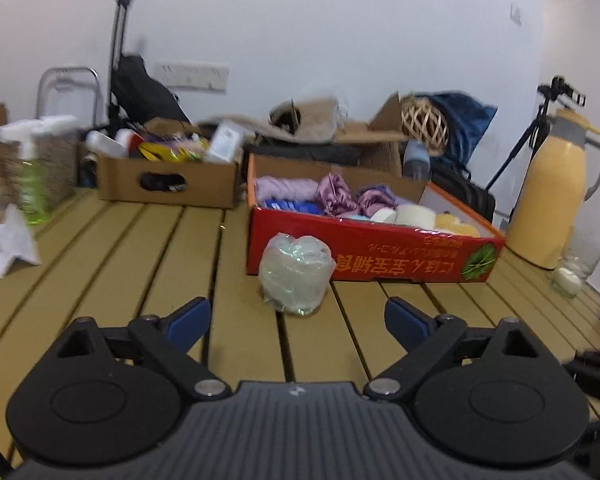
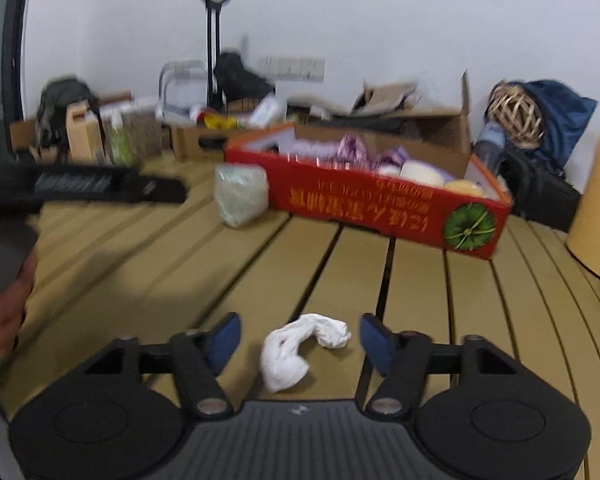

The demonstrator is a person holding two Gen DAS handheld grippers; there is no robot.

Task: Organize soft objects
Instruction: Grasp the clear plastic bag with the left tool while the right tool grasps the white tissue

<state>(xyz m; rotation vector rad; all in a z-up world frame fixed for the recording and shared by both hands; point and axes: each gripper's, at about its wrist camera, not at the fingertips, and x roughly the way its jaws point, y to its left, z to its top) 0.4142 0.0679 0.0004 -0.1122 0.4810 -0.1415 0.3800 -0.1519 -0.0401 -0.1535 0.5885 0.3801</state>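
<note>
Right gripper (image 2: 300, 338) jaws apart, white sock (image 2: 296, 354) lying between, untouched. Left gripper (image 1: 298, 318) jaws wide, empty, bare slatted table (image 1: 120, 248) ahead; plastic-wrapped bundle (image 1: 296, 274) against red box (image 1: 372, 248) front edge.

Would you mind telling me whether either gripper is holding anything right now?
Nothing is held. The right gripper straddles a white crumpled cloth without touching it; the left gripper is open before a clear plastic bundle.

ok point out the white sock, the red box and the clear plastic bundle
white sock (image 2: 296, 350), right wrist view, middle of the crumpled fabric
red box (image 2: 364, 204), right wrist view, printed front wall
clear plastic bundle (image 1: 296, 272), left wrist view, centre of the wrap
</note>
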